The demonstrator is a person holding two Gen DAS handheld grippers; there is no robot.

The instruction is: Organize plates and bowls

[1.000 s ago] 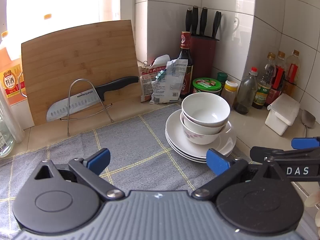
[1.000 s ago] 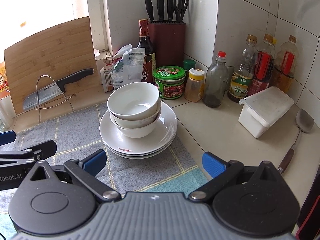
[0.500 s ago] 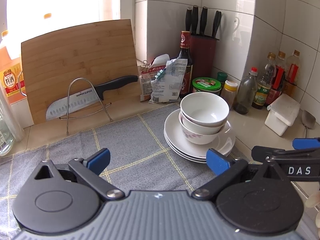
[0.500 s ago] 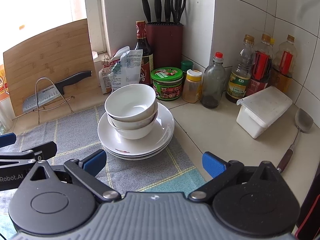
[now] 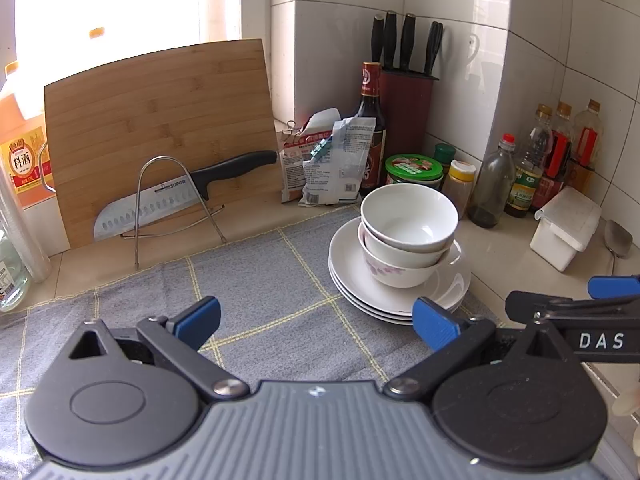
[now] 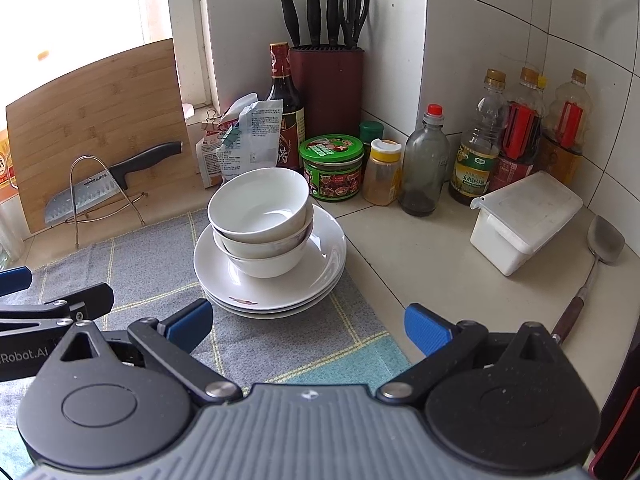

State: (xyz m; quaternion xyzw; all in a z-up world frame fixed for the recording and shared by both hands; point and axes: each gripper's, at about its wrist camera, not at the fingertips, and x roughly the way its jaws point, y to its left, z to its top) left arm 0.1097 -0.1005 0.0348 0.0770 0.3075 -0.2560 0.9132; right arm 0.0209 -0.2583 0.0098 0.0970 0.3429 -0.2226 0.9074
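two white bowls [image 6: 260,216], nested one inside the other, sit on a stack of white plates [image 6: 320,276] at the edge of a grey checked cloth [image 5: 260,288] on the desk [image 6: 420,264]. the left gripper [image 5: 316,320] has its fingers spread wide and empty, with the stack ahead and toward its right fingertip. the right gripper [image 6: 308,324] also has its fingers spread and empty, with the stack ahead and nearer its left fingertip. beyond the dishes stand a knife block [image 6: 326,88], a green-lidded jar [image 6: 332,168] and a bamboo cutting board [image 5: 160,128].
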